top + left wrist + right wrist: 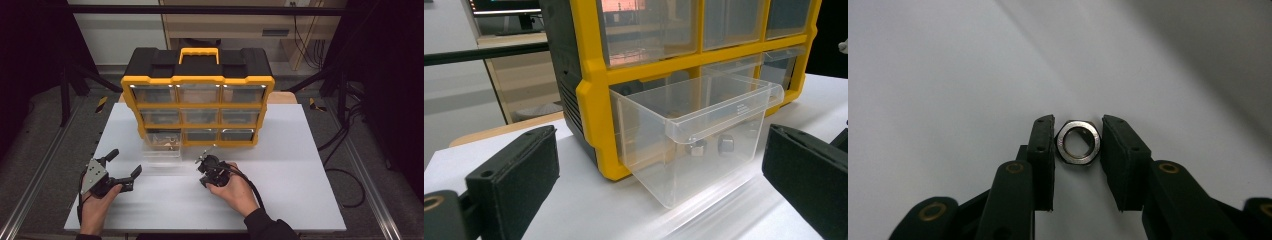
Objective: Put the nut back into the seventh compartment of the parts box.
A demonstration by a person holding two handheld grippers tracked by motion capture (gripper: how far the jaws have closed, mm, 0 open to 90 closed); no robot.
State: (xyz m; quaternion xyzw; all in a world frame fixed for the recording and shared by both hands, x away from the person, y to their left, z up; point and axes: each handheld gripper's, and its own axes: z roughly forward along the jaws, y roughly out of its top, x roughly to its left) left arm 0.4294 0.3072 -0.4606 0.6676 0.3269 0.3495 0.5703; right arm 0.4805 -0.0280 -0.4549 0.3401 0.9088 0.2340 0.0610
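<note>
A yellow and black organizer with clear drawers stands at the back of the white table. Its bottom-left drawer is pulled out and tilts forward. In the left gripper view this drawer holds a few dark nuts. My left gripper rests open in front of the drawer, its jaws spread wide with nothing between them. My right gripper points down at the table, right of the drawer. Its pads press both sides of a steel hex nut.
The other drawers of the organizer are pushed in. Dark frame legs and cables stand off the table on both sides. White tabletop stretches open to the right of my right hand.
</note>
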